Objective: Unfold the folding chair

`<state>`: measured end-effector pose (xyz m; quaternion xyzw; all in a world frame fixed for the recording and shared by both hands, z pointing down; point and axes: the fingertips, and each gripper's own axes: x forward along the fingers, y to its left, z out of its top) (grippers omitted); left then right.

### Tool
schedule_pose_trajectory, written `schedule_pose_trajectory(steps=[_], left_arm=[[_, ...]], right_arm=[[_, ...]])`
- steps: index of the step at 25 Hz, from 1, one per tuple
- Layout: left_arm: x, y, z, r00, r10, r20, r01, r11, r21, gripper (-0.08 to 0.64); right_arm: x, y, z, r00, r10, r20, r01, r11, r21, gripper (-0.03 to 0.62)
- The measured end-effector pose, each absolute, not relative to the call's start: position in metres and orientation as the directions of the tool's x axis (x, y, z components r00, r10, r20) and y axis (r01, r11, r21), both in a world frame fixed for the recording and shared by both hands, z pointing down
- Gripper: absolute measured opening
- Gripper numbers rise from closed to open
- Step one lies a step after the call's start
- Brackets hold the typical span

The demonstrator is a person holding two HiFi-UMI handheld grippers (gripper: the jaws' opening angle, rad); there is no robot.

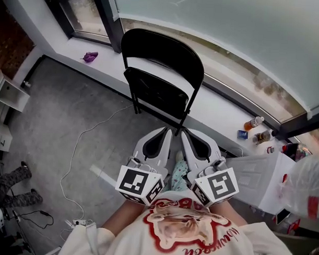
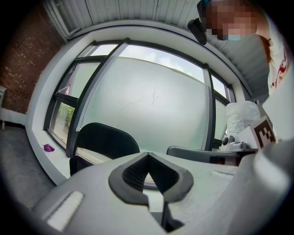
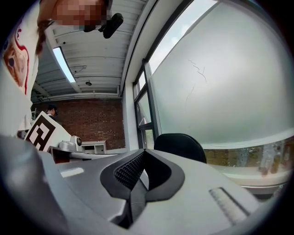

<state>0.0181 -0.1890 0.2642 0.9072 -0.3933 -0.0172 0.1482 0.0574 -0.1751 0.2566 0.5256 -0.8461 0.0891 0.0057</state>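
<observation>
Folding chair [image 1: 160, 80] stands just ahead of both tips, not touching. Left gripper [image 1: 166, 132] and right gripper [image 1: 185, 133] side by side, jaws pressed together, empty.

soft daylight floods through the frosted window [image 3: 229, 82]; views are sharp, with dark, curved fisheye edges.

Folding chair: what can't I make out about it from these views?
Head view: most legs of the folding chair, hidden under its seat and behind the left gripper and right gripper; whether the seat is fully down: angle too steep.
Left gripper view: seat and legs mostly behind that gripper's body; the backrest shows.
Right gripper view: same.
</observation>
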Motion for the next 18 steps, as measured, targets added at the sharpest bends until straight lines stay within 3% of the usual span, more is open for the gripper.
schedule_pose_trajectory(steps=[10, 18], left_arm=[[0.055, -0.280, 0.257, 0.668, -0.740, 0.074, -0.729, -0.631, 0.266, 0.000], [0.083, -0.336, 0.277, 0.632, -0.764, 0.133, -0.760, -0.577, 0.300, 0.000]], right_arm=[[0.097, -0.269, 0.233, -0.467, -0.883, 0.039, -0.880, 0.460, -0.123, 0.023], [0.129, -0.323, 0.253, -0.494, -0.864, 0.100, -0.868, 0.481, -0.127, 0.023]])
